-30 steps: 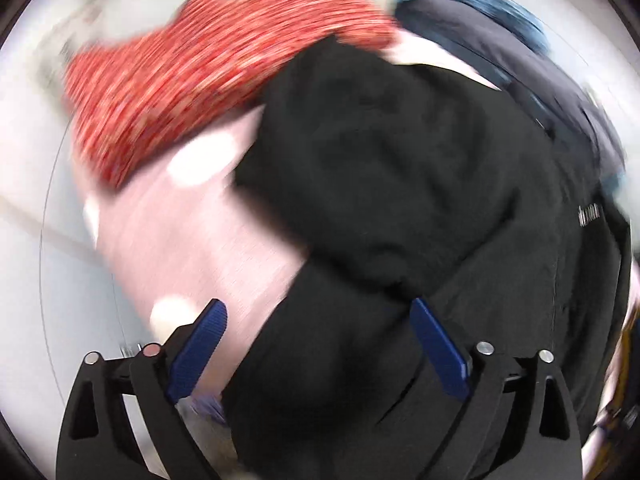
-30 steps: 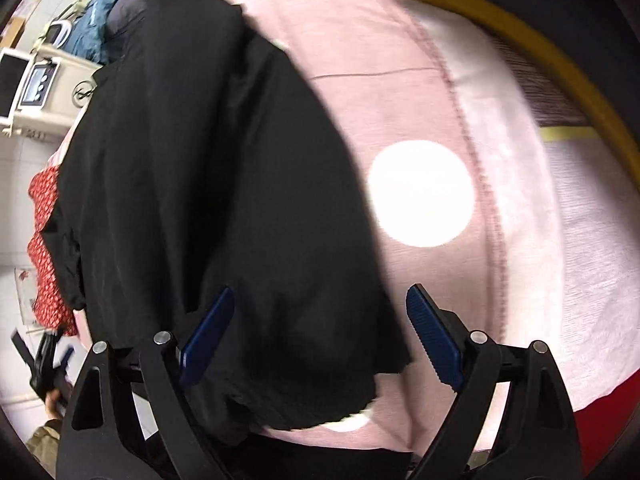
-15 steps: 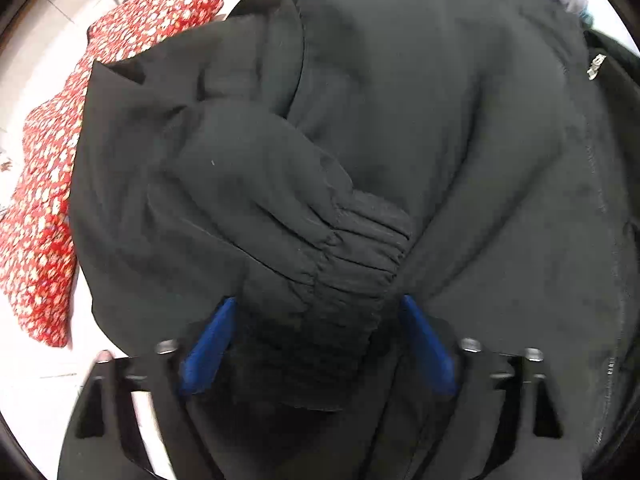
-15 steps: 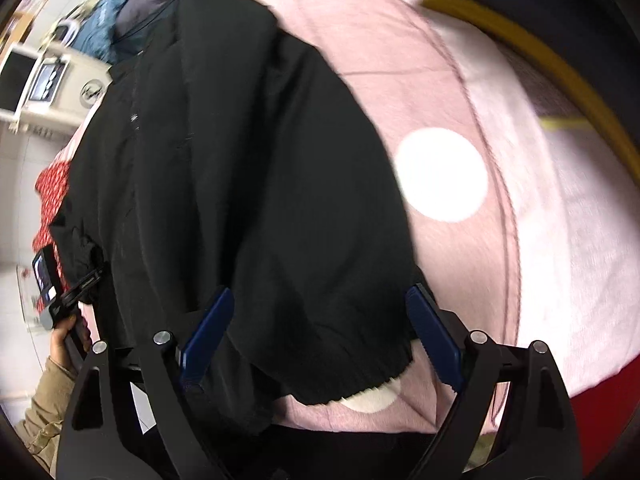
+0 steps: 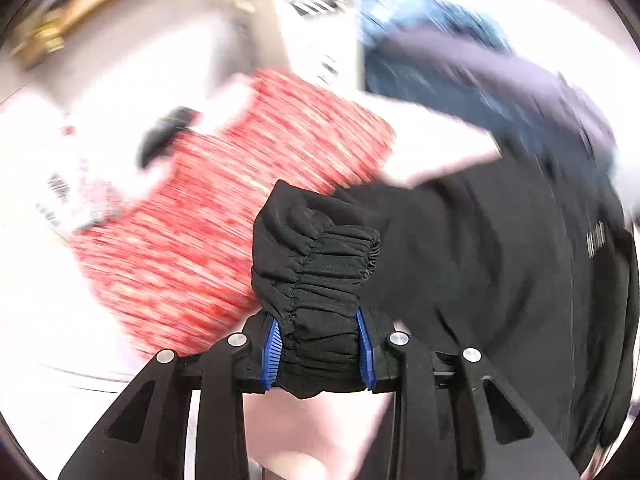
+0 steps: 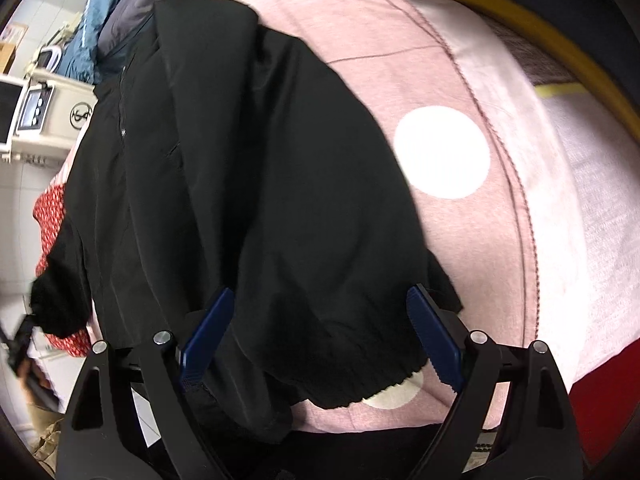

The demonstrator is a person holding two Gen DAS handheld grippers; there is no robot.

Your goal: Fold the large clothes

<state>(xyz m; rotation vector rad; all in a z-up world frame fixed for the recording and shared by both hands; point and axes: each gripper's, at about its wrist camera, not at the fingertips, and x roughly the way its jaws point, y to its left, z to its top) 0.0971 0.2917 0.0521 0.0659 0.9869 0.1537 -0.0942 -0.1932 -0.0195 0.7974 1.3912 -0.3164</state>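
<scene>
Black jacket point(image 6: 248, 184), one cuff point(image 5: 324, 296) in left claw point(image 5: 320, 350).

A home laundry corner: clothes heaped on a pink dotted blanket point(image 6: 460, 92), a cream appliance point(image 6: 52, 120) beside it.

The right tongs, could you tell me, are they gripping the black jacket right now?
No: the right tongs stand wide open above the black jacket, with both blue pads clear of the fabric.

No legible text anywhere.
</scene>
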